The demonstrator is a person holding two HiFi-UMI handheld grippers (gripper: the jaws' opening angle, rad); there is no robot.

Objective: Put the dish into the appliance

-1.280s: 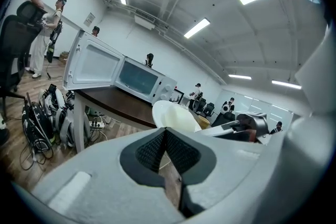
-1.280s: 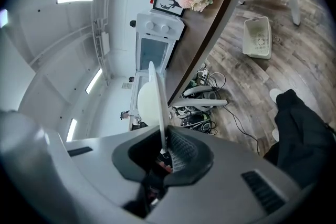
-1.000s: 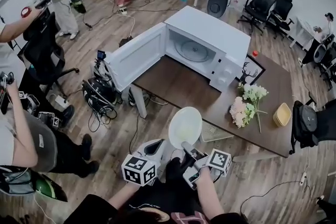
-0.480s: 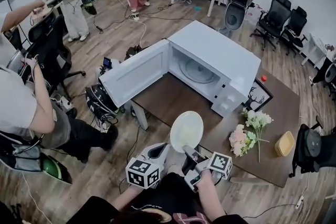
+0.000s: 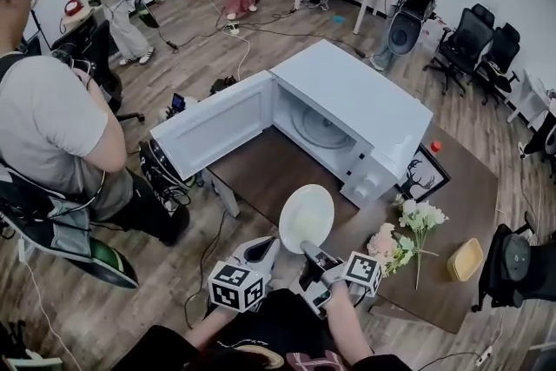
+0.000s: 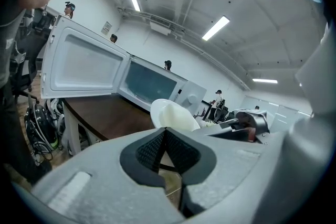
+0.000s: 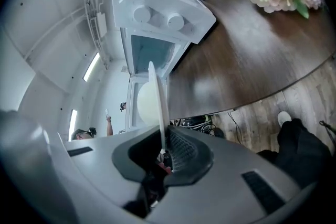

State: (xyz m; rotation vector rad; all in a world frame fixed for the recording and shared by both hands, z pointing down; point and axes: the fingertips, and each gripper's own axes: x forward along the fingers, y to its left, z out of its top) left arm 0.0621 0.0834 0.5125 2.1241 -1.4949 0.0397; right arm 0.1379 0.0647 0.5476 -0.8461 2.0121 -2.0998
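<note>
The dish (image 5: 306, 219) is a white plate held up on edge, just off the near edge of the brown table (image 5: 269, 165). My right gripper (image 5: 308, 249) is shut on its lower rim; in the right gripper view the dish (image 7: 157, 97) rises edge-on from the right gripper (image 7: 164, 152). The left gripper (image 5: 265, 248) hangs beside it, apart from the plate. In its own view the left gripper (image 6: 164, 131) has its pads together with nothing between them, and the dish (image 6: 173, 115) shows beyond. The white microwave (image 5: 347, 113) stands on the table, its door (image 5: 213, 126) swung wide open to the left.
Pink and white flowers (image 5: 395, 243), a yellow container (image 5: 465, 259) and a framed deer picture (image 5: 423, 178) lie on the table's right part. A person in a white shirt (image 5: 52, 135) sits at the left. Cables and gear (image 5: 165, 174) lie under the open door.
Both grippers and the dish have moved level across the floor with me, keeping their grip. The table's corner now lies closer under the plate. The seated person has come further into view at left.
</note>
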